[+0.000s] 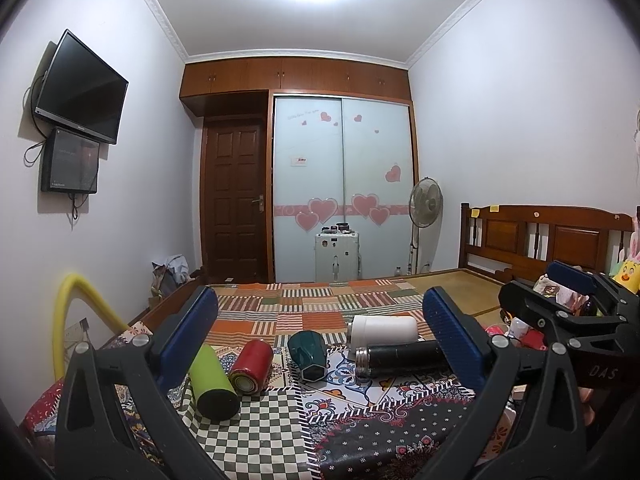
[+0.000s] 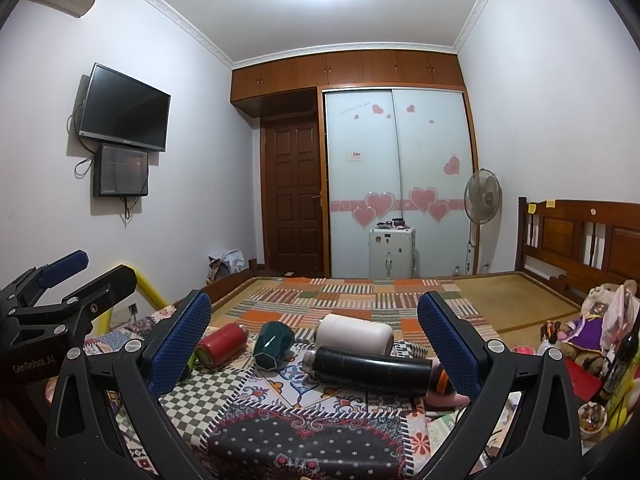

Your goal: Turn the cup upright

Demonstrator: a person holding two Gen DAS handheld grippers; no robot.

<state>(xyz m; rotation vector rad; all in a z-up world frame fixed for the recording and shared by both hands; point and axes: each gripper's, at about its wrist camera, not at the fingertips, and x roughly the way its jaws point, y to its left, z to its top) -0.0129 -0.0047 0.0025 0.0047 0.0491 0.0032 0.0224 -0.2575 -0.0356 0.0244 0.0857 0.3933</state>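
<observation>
While both tools hang above the patterned cloth with nothing between their pads, the left gripper (image 1: 320, 344) and the right gripper (image 2: 314, 338) each stand spread wide and hold nothing. Just past their tips five vessels lie on their sides on the tablecloth (image 1: 360, 432). At the centre is the dark green cup (image 1: 307, 355), faceted, its base turned toward the cameras and its mouth facing away. To its left lie a red can (image 1: 251, 366) and a lime-green bottle (image 1: 212, 380), which look to be touching each other; to its right lie a white flask (image 1: 385, 330) and, nearer, a black flask (image 1: 402, 359). From the right wrist view the cup sits just beside the black flask's steel end, and whether they touch I cannot tell.

The trouble I would expect comes from crowding and roundness. A wide-spread pad coming down beside the cup could nudge the red can or the black flask and set either rolling across the slick cloth. The cup's angled facets might slip in a grip taken off-centre, so that it twists and drops back on its side.
</observation>
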